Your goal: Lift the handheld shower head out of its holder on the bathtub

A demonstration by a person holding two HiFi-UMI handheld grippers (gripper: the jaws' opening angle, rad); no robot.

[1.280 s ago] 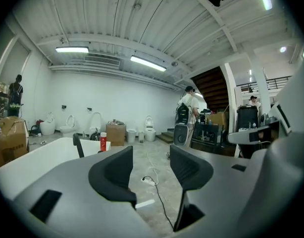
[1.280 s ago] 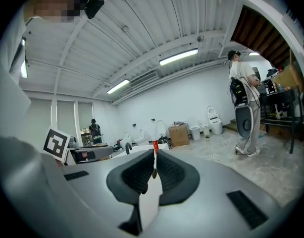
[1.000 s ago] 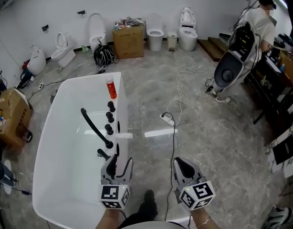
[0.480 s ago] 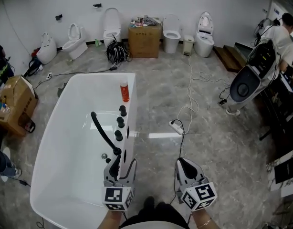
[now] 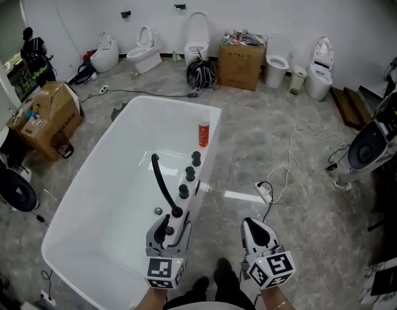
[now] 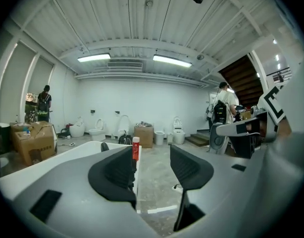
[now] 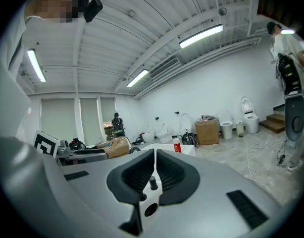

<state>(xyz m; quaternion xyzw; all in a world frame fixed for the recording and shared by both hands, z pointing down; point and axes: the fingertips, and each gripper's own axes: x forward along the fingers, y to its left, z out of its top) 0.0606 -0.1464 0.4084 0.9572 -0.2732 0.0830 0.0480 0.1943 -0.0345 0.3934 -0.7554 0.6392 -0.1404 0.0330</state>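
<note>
A white bathtub [image 5: 75, 202] lies at the left of the head view. Black fittings line its right rim: three round knobs [image 5: 189, 172] and a long curved black shower wand [image 5: 162, 181] that rises from a base [image 5: 177, 212] and arcs over the tub. My left gripper [image 5: 169, 225] is open just short of that base, with nothing between its jaws. In the left gripper view the gripper [image 6: 152, 162] looks along the rim past the knobs. My right gripper [image 5: 254, 230] hangs over the floor beside the tub, shut and empty, its pads [image 7: 142, 175] touching.
A red bottle [image 5: 203, 135] stands on the rim beyond the knobs. A power strip [image 5: 263, 188] and its white cable lie on the floor to the right. Toilets [image 5: 197, 34] and a cardboard box [image 5: 240, 62] line the far wall. Another box [image 5: 48, 118] sits at the left.
The head view has swung left, so the tub now sits more to the middle. My left gripper has come closer to the wand's base. The right gripper stays shut.
</note>
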